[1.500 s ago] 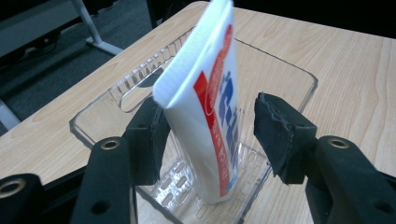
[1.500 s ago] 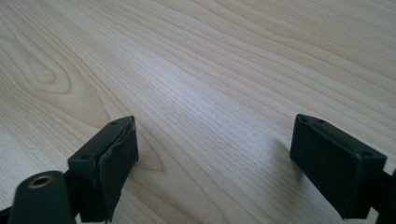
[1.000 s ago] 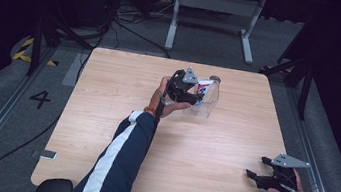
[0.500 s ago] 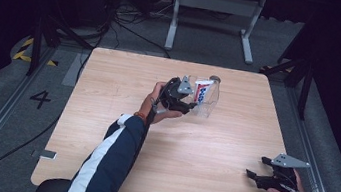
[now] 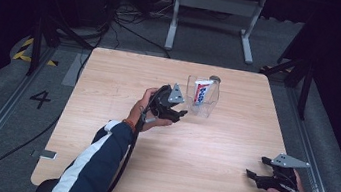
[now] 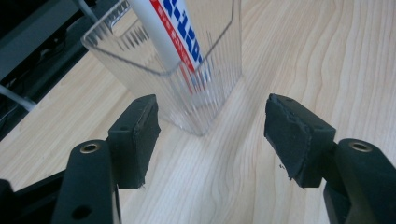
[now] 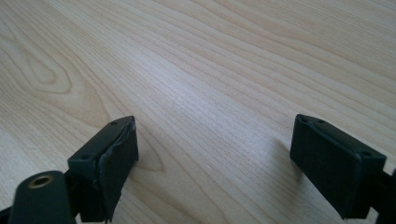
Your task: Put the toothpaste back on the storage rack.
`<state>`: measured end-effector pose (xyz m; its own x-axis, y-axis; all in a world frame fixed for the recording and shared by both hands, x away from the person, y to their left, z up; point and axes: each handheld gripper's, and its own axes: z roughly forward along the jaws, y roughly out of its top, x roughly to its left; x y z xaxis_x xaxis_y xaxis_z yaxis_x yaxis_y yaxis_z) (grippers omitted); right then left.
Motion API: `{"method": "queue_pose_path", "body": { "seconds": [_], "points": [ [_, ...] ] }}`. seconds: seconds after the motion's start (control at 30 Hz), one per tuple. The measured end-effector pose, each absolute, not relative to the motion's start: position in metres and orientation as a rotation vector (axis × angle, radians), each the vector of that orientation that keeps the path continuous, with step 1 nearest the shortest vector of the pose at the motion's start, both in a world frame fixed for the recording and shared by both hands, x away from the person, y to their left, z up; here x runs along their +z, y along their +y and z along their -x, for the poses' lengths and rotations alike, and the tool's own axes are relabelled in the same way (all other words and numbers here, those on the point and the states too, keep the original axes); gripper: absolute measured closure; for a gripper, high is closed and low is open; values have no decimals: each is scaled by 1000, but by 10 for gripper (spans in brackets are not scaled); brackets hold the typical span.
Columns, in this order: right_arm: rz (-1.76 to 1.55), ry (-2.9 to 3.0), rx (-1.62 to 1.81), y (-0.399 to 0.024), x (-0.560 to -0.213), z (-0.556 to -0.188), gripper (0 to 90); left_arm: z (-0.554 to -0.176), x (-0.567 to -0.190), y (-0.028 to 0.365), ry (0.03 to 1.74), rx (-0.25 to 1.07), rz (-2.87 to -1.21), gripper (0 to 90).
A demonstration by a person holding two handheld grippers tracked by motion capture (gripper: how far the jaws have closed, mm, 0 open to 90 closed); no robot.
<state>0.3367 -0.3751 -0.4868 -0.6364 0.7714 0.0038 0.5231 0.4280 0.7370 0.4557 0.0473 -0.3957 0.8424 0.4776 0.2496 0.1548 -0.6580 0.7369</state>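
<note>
1. Since the earlier high-view frames, the left claw (image 5: 179, 113) has drawn back across the table (image 5: 110, 77) toward the person, away from the clear plastic cup (image 5: 202, 96), which it closely surrounded a second ago.
2. Left claw, state: its jaws have just been opening and now stand spread, with nothing between them. In the left gripper view the cup (image 6: 187, 79) stands just ahead of the two pads, apart from both.
3. Cup, position: upright on the far middle of the table, just beyond the left claw. Its walls are ribbed and transparent.
4. Toothpaste tube (image 5: 201, 91): white with red and blue print, standing inside the cup and leaning against one wall; seen close in the left gripper view (image 6: 173, 32).
5. Right claw (image 5: 255, 167): held low at the near right corner of the table, well apart from the cup. Its jaws are spread over bare wood in the right gripper view (image 7: 212, 154), holding nothing.
6. Step in hand, as judged: release and withdrawal, the cup with its tube having been set down.
7. Next move, as judged: the left claw should keep backing off level and clear of the cup's near corner, since a brush could tip the light cup.
</note>
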Motion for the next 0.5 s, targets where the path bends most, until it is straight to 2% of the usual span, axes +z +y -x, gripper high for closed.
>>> {"method": "queue_pose_path", "body": {
  "seconds": [0.5],
  "points": [
    [-1111, 2352, 1037, -375, -487, -337, 154, -436, -405, 76, 476, 639, -2364, 313]
  ]
}}
